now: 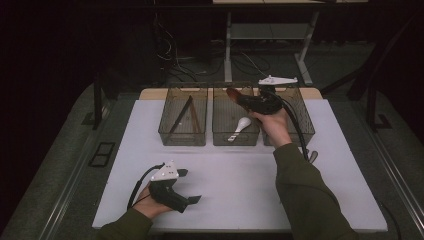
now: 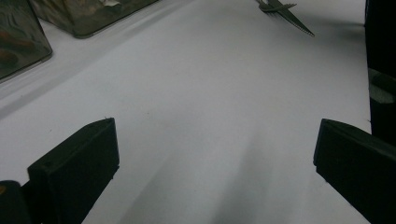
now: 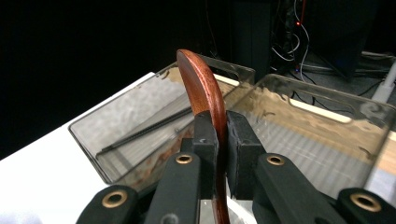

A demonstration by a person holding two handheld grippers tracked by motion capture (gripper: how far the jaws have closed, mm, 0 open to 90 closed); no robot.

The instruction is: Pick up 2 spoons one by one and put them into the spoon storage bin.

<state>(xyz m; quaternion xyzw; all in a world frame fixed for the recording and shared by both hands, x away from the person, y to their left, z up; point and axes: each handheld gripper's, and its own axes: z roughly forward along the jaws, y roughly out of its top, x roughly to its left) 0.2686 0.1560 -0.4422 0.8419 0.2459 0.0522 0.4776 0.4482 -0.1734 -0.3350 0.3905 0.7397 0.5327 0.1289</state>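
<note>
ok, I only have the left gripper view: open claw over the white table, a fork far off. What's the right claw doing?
Observer: The right claw is shut on a reddish-brown wooden spoon and holds it up off the table.
Operator: Where over the table?
Observer: At the far side. In the high view the spoon's end is above the back of the middle bin, one of three smoky clear bins in a row.
Operator: Anything in that bin already?
Observer: A white spoon lies on its floor.
</note>
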